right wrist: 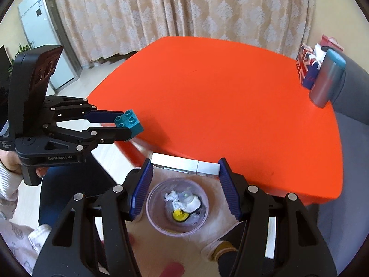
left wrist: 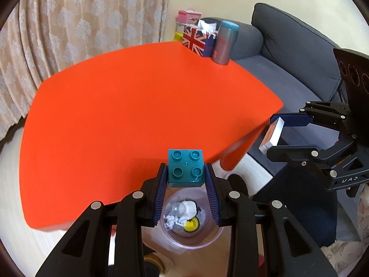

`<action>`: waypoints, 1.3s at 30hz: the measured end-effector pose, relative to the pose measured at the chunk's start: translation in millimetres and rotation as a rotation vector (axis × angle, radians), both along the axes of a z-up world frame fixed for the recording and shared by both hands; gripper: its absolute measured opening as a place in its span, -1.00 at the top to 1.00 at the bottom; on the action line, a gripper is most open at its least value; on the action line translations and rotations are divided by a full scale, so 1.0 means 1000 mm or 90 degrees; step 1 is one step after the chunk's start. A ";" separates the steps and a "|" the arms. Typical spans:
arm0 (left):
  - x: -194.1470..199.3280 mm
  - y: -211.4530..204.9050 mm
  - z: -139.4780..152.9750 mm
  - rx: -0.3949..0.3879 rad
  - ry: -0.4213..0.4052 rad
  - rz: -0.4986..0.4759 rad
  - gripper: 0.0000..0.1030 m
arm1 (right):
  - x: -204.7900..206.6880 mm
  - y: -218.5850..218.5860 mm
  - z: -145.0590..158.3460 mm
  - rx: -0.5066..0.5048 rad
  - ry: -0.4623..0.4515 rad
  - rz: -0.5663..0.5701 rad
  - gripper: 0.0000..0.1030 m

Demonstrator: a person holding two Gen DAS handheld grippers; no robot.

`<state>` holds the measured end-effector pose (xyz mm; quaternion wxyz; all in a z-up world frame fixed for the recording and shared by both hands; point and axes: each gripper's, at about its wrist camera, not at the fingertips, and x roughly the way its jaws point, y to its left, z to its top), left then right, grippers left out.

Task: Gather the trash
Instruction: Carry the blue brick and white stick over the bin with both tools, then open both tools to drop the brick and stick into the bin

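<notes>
Left tongs [left wrist: 185, 175] clamping teal brick [left wrist: 185, 168], right tongs [right wrist: 185, 169] gripping white box [right wrist: 184, 167], bin [right wrist: 177, 205] below

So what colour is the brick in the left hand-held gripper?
Teal brick, clearest in the left wrist view.

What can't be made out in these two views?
- Bin contents: both views, blurred jumble behind the tool fingers.
- White box label: right wrist view shows only its edge; left wrist view too small.
- Can print: motion blur.
- Table near corner: smeared.
- Person: cut off by frame edges.
</notes>
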<state>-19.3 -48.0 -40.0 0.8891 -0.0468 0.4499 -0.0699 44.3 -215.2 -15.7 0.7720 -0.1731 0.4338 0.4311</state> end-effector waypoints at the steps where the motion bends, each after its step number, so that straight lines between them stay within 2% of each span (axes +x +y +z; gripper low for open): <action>1: -0.004 -0.001 -0.003 -0.001 0.004 0.001 0.37 | -0.003 -0.001 -0.003 -0.002 0.005 0.002 -0.12; 8: -0.021 -0.002 -0.014 -0.016 0.020 0.006 0.37 | -0.018 -0.001 -0.039 -0.032 0.054 0.017 -0.12; 13: -0.026 0.001 -0.019 -0.021 0.029 0.011 0.37 | -0.018 0.007 -0.049 -0.041 0.065 0.029 -0.13; 14: -0.027 0.002 -0.019 -0.022 0.029 0.012 0.37 | -0.017 0.008 -0.050 -0.045 0.063 0.028 -0.23; 15: -0.027 0.002 -0.020 -0.021 0.029 0.012 0.37 | -0.016 0.009 -0.050 -0.046 0.061 0.026 -0.46; 17: -0.028 0.004 -0.021 -0.021 0.031 0.014 0.37 | -0.013 0.007 -0.048 -0.036 0.058 0.017 -0.70; 20: -0.029 0.004 -0.023 -0.021 0.035 0.013 0.38 | -0.009 0.004 -0.047 -0.034 0.056 0.002 -0.82; 39: -0.022 -0.011 -0.035 -0.024 0.056 -0.017 0.38 | -0.005 -0.010 -0.037 -0.030 0.047 -0.029 -0.87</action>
